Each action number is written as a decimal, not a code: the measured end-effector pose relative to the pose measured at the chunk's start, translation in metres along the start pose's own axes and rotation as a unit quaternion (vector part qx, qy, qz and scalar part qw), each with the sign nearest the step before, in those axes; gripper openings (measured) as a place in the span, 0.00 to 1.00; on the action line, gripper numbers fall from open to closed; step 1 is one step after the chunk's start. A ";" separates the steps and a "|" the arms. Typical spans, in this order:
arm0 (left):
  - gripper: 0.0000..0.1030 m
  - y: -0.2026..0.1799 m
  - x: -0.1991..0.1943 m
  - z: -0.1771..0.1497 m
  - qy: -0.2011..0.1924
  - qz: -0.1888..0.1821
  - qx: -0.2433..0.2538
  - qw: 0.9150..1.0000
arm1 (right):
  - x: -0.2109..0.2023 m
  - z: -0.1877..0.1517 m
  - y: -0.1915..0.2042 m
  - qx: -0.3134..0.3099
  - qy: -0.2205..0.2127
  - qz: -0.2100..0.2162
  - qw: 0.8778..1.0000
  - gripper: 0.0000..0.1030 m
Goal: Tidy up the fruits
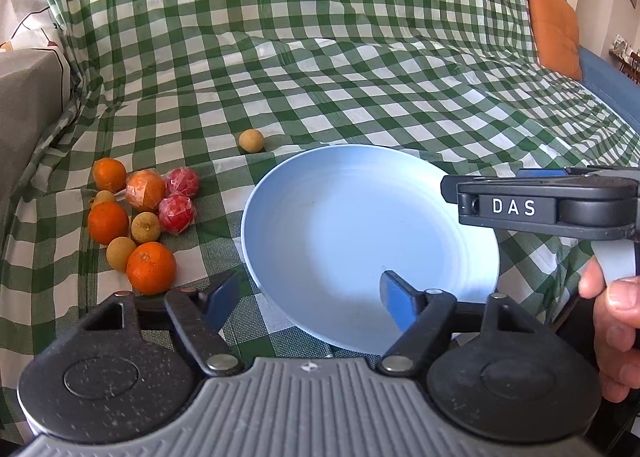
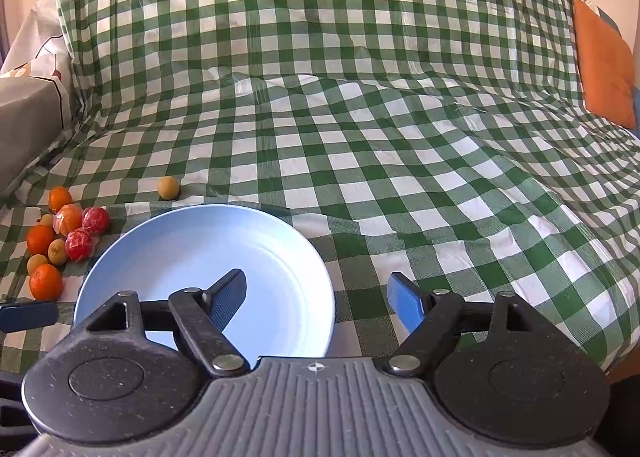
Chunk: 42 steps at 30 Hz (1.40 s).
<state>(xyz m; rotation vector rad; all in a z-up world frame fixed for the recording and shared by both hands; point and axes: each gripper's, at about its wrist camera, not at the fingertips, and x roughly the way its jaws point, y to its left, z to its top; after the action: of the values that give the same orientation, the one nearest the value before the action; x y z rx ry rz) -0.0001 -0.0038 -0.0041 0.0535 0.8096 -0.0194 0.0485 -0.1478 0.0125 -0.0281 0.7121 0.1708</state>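
A light blue plate (image 1: pixel 360 193) lies on the green checked cloth; it also shows in the right wrist view (image 2: pixel 208 233). Left of it sits a cluster of oranges (image 1: pixel 151 267), red wrapped fruits (image 1: pixel 177 213) and small tan fruits (image 1: pixel 146 227); the cluster also shows in the right wrist view (image 2: pixel 68 241). One tan fruit (image 1: pixel 251 140) lies alone behind the plate, also seen from the right wrist (image 2: pixel 168 187). My left gripper (image 1: pixel 310 293) is open and empty over the plate's near left rim. My right gripper (image 2: pixel 318 295) is open and empty over the plate's right rim.
The checked cloth (image 2: pixel 400 137) covers a sofa seat and back. An orange cushion (image 1: pixel 554 25) leans at the far right. A grey armrest (image 1: pixel 28 97) stands at the left. The right gripper's body and the hand holding it (image 1: pixel 560 209) are at the plate's right.
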 end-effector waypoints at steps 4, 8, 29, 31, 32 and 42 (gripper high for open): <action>0.68 0.003 0.001 0.000 0.001 0.003 -0.003 1.000 | -0.001 -0.001 0.001 -0.003 -0.005 0.004 1.000 0.75; 0.62 0.001 0.001 0.000 -0.001 0.004 0.003 1.000 | -0.002 -0.001 0.002 -0.003 -0.009 0.005 1.000 0.73; 0.08 0.005 -0.026 0.003 -0.046 -0.039 0.006 0.998 | -0.011 -0.001 0.001 0.010 -0.032 0.021 0.999 0.41; 0.08 0.008 -0.036 0.008 -0.058 -0.044 0.015 0.997 | -0.014 0.001 0.002 0.015 -0.031 0.023 0.999 0.36; 0.08 0.010 -0.040 0.012 -0.067 -0.043 0.025 0.997 | -0.017 0.003 0.002 0.020 -0.033 0.026 0.999 0.36; 0.08 0.081 -0.059 0.028 -0.133 0.048 0.115 0.983 | -0.061 0.024 0.016 0.035 -0.076 0.080 0.993 0.36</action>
<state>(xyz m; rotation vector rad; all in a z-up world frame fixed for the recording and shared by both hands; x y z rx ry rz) -0.0178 0.0751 0.0616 0.3021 0.5329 -0.0291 0.0160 -0.1387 0.0708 0.1083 0.5677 0.2975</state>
